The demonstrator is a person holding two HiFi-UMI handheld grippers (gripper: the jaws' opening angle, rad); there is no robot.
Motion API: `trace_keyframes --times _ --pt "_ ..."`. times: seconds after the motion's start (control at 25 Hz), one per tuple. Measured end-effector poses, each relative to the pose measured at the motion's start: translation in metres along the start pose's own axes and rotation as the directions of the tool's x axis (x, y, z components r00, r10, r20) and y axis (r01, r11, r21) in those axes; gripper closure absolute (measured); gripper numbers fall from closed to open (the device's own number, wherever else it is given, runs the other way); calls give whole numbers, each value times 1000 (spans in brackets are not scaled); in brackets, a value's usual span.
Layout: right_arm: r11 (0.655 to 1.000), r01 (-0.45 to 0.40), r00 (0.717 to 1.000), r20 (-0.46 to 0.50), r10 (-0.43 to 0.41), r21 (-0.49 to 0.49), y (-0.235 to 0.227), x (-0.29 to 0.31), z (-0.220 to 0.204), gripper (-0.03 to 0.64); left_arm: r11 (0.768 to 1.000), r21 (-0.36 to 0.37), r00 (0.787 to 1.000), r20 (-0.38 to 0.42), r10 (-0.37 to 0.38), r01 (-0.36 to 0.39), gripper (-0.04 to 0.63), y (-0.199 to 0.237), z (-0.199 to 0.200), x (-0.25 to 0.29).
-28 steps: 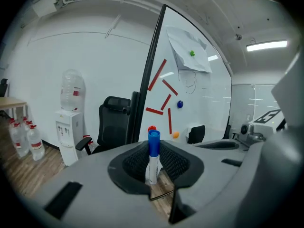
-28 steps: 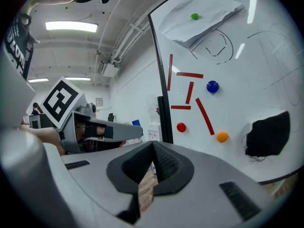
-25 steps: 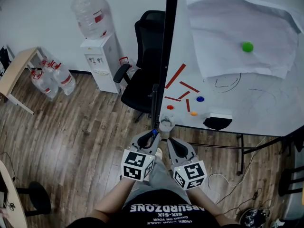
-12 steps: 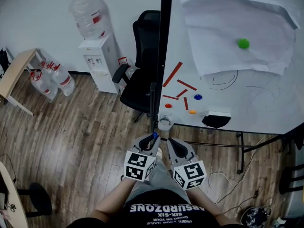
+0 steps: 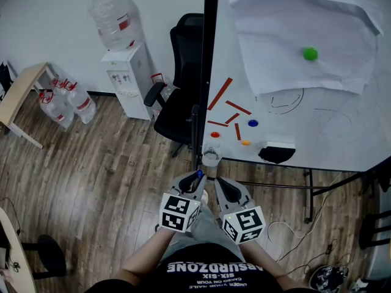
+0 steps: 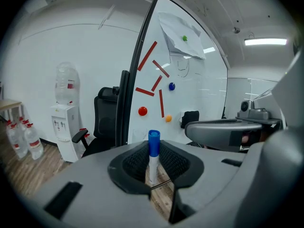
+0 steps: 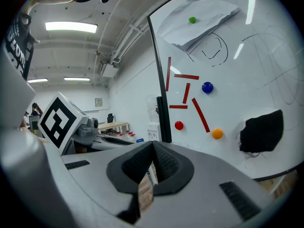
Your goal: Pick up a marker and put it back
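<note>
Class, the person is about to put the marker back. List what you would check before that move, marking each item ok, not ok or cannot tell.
1. Grip: the blue-capped white marker stands upright between the pads of the left gripper. Ok.
2. Cap: the blue cap sits on the marker's top end. Ok.
3. Target in sight: a small clear cup sits at the lower edge of the whiteboard, just ahead of the left gripper. Ok.
4. Room inside the cup: its contents are too small to make out. Cannot tell.
5. Right gripper: jaws together, holding nothing, beside the left one. Ok.
6. Way to the cup: nothing shows between marker and cup in the head view. Ok.
</note>
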State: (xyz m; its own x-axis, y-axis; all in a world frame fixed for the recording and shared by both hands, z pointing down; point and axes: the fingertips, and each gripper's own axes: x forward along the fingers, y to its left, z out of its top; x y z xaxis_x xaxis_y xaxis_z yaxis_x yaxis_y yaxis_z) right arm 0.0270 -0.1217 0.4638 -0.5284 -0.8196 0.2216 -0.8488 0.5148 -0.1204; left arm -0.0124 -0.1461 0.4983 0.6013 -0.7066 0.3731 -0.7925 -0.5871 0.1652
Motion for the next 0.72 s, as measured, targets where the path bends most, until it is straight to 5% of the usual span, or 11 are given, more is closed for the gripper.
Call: trace_keyframes --times 0.32,0.72 --pt "1000 8 1000 4 -8 5 -3 -6 -1 620 1000 6 1000 13 -6 6 523 -5 7 -2" --pt "1000 12 1000 9 -12 12 -3 -11 0 620 999 33 987 160 11 -17 525 3 71 -25"
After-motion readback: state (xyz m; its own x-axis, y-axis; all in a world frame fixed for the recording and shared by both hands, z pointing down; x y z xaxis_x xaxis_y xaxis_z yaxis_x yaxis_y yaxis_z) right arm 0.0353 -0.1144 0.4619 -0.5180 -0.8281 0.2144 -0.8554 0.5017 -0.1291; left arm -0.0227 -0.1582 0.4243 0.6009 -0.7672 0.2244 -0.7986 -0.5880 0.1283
